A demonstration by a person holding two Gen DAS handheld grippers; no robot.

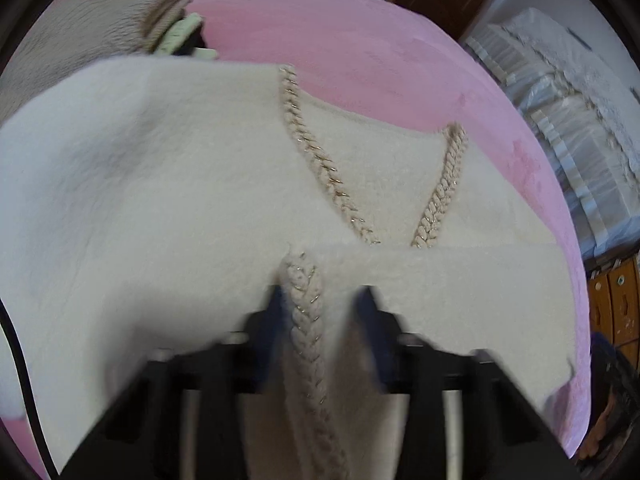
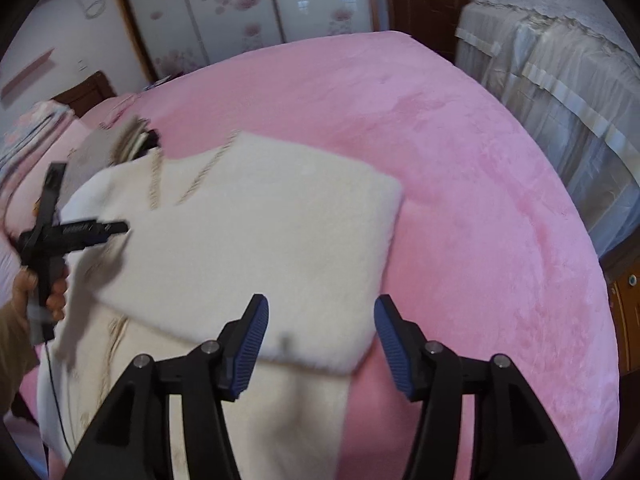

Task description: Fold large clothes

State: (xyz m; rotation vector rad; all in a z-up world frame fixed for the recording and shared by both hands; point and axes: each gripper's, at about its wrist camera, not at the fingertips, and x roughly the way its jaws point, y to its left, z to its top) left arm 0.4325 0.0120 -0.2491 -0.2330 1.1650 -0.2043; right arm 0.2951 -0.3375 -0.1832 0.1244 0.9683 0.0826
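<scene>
- Cardigan (image 1: 168, 184): cream, fuzzy knit with a braided trim (image 1: 310, 156) along its V neck, flecked with small gold rings; it fills most of the left wrist view and lies on a bed (image 1: 360, 52).
- In the right wrist view the cardigan (image 2: 256, 232) sits left of centre, a flat folded panel with a soft rounded corner pointing right, and a lower layer running down to the bottom edge.
- Bed (image 2: 460, 208): covered in pink plush with a short, velvety nap, curving away to the upper right.
- Left gripper (image 1: 320, 304): at bottom centre, black frame with dark blue pads, blurred; its fingers stand on either side of a raised strip of braided trim and cream fabric, and appear to pinch it.
- In the right wrist view the left gripper (image 2: 120, 227) shows at the left edge, its black tip against the knit, held by a hand (image 2: 40, 288).
- Right gripper (image 2: 318, 340): at bottom centre, jaws spread wide, ribbed blue pads (image 2: 250, 344) facing each other; nothing sits between them, with the folded panel's lower edge just beyond.
- Pile (image 1: 100, 24): grey-beige furry cloth with ribbed edges at the upper left, behind the cardigan.
- Drape (image 2: 560, 92): pale, satiny, with a lace-like top, at the right.
- Wardrobe (image 2: 240, 4): glossy doors with pink flower prints, top centre.
</scene>
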